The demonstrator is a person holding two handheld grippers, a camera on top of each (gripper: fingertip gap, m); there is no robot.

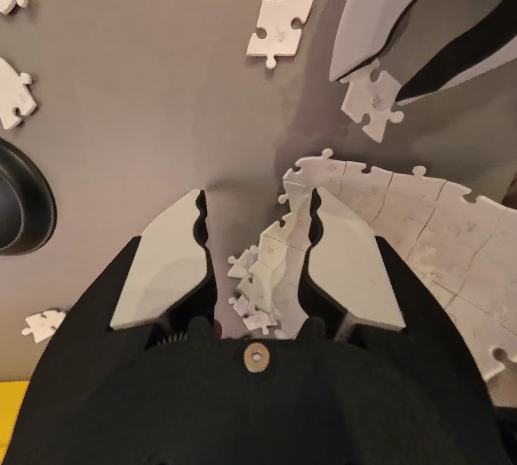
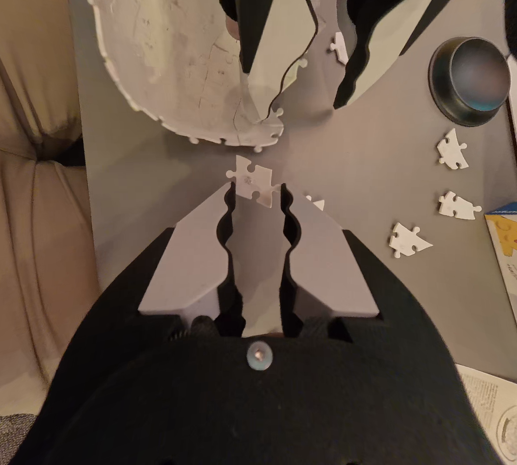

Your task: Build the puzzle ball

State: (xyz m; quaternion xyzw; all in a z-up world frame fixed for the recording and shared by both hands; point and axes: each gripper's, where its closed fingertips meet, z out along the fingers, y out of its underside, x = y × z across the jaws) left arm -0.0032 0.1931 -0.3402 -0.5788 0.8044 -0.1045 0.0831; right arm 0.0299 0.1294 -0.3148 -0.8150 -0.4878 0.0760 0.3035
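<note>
The right hand-held gripper (image 2: 256, 186) has a single puzzle piece (image 2: 253, 183) between its fingertips, jaws narrowed onto its two side edges, so it looks gripped, though the contact is only at the very tips. The half-built ball (image 2: 167, 54), a curved white shell lying on the grey table (image 2: 349, 160), sits straight ahead of that piece, just beyond it; the shell's knobbed rim faces the piece across a small gap. The piece lies roughly flat, its longer side running across the line toward the ball, with tabs pointing at the rim. The left hand-held gripper (image 1: 257, 194) reaches at the ball from the far side; its jaws are parted, one finger inside the shell against the wall and the other outside over the table, so it steadies the wall without pinching it. By my reading, the coming move is a short push of the piece forward into the rim, and the right one is plainly the nearer. Spare pieces (image 2: 453, 153) lie well off to the ball's other side, by a dark bowl (image 2: 472, 82).
</note>
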